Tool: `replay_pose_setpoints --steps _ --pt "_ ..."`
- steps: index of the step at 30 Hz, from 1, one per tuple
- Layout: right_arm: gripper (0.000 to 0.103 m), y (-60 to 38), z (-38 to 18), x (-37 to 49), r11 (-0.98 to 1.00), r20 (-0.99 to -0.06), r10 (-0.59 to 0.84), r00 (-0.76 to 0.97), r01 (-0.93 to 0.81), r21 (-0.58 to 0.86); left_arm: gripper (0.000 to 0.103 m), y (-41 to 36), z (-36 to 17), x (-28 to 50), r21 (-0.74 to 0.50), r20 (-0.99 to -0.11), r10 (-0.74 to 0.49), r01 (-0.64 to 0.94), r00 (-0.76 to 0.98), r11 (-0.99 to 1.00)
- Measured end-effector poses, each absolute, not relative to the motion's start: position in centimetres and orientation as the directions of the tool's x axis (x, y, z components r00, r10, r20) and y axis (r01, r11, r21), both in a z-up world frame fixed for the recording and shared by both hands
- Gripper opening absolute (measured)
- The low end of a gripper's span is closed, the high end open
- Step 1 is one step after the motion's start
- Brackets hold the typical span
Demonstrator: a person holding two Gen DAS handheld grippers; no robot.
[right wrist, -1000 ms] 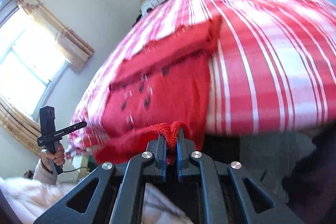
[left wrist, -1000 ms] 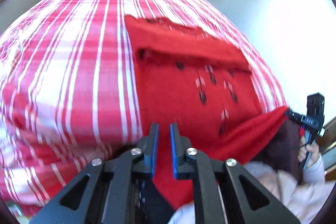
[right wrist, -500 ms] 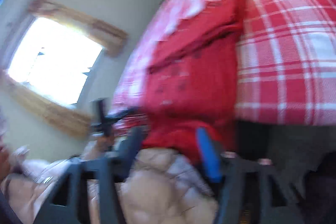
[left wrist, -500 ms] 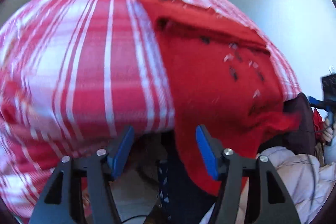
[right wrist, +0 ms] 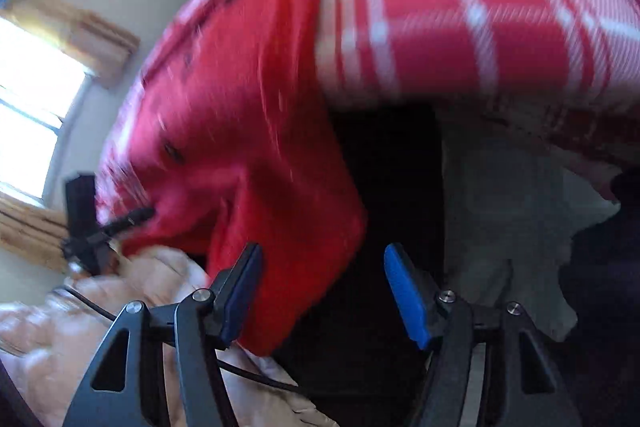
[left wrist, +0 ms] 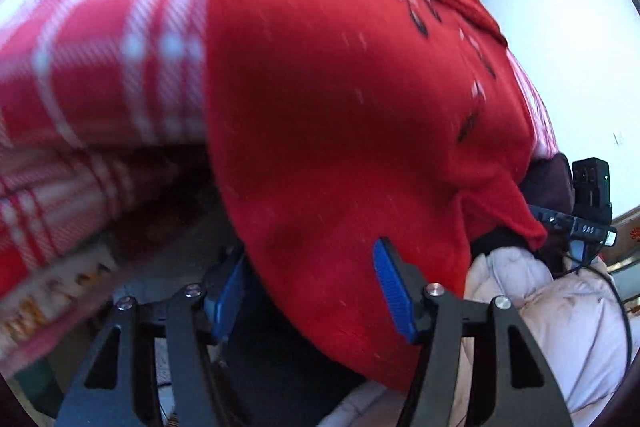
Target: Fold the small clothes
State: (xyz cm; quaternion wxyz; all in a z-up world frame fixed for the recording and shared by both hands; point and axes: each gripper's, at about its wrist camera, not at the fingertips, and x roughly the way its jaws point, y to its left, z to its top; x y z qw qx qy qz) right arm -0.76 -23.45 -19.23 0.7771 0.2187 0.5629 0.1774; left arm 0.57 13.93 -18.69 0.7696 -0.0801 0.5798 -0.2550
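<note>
Presently the red garment [left wrist: 340, 99] lies on a red-and-white plaid bed cover [left wrist: 100, 39], its near edge hanging over the bedside. Left gripper [left wrist: 308, 291]: jaws apart, hem between them, no grip. Right gripper [right wrist: 320, 291]: jaws closing, not gripping. Pale wall [left wrist: 560, 7]; curtained window [right wrist: 32, 99].

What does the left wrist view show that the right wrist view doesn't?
Only the left wrist view: the small black and white marks on the red garment, sharp enough to read, and the right gripper at frame right. Only the right wrist view: a bright window with curtains. Both: the garment hanging over the edge of the red-and-white plaid bedcover, its hem between open jaws, unpinched.
</note>
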Motion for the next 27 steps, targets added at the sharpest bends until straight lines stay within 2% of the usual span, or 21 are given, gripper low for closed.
replay_pose_setpoints --steps 4,6,7,12,15,16,17,18,19,22,24,27 --pt "0.061 -22.7 -19.1 -1.9 0.85 -0.805 0.515 0.296 -0.055 0.523 0.068 13.4 -19.0 -0.2 -0.447 -0.842 -0.507 0.29 0.184 0.846" --pt "0.042 -22.5 -18.7 -1.7 0.845 -0.799 0.522 0.299 -0.049 0.533 0.068 13.9 -18.9 -0.5 -0.466 -0.835 -0.519 0.268 0.182 0.843" --pt "0.04 -22.7 -18.7 -1.6 0.832 -0.787 0.539 0.301 -0.044 0.553 0.068 14.1 -18.9 -0.6 -0.475 -0.831 -0.525 0.257 0.184 0.842" --pt "0.039 -23.9 -19.6 -1.3 0.717 -0.683 0.661 0.311 0.008 0.697 0.067 15.2 -19.2 -0.8 -0.518 -0.81 -0.553 0.203 0.194 0.831" --pt "0.039 -23.9 -19.9 -1.4 0.706 -0.672 0.668 0.321 0.014 0.708 0.065 15.2 -19.1 -1.1 -0.523 -0.804 -0.558 0.202 0.204 0.828" --pt "0.039 -23.7 -20.0 -1.9 0.707 -0.671 0.666 0.326 0.011 0.707 0.062 15.6 -19.1 -1.3 -0.529 -0.801 -0.561 0.19 0.21 0.827" --pt "0.035 -23.5 -20.1 -2.1 0.708 -0.671 0.666 0.326 0.008 0.706 0.057 16.0 -19.2 -1.4 -0.532 -0.799 -0.561 0.18 0.215 0.827" --pt "0.018 -23.5 -20.3 -2.3 0.711 -0.675 0.664 0.321 0.008 0.703 0.054 16.6 -19.3 -1.5 -0.541 -0.796 -0.564 0.16 0.221 0.826" --pt "0.009 -23.4 -20.4 -2.3 0.712 -0.68 0.666 0.308 0.011 0.702 0.047 17.0 -19.3 -1.4 -0.551 -0.792 -0.568 0.14 0.224 0.823" --pt "0.004 -23.8 -20.5 -2.4 0.68 -0.648 0.689 0.324 0.02 0.733 0.008 18.9 -19.0 -1.1 -0.658 -0.727 -0.653 0.056 0.213 0.751" --pt "0.003 -24.2 -19.6 -2.5 0.646 -0.604 0.714 0.354 0.0 0.764 0.008 19.2 -18.0 -1.0 -0.697 -0.689 -0.691 0.064 0.22 0.715" --pt "0.003 -25.0 -17.9 -2.4 0.562 -0.502 0.759 0.416 -0.028 0.827 0.008 18.7 -15.4 -0.9 -0.684 -0.671 -0.695 0.145 0.258 0.715"
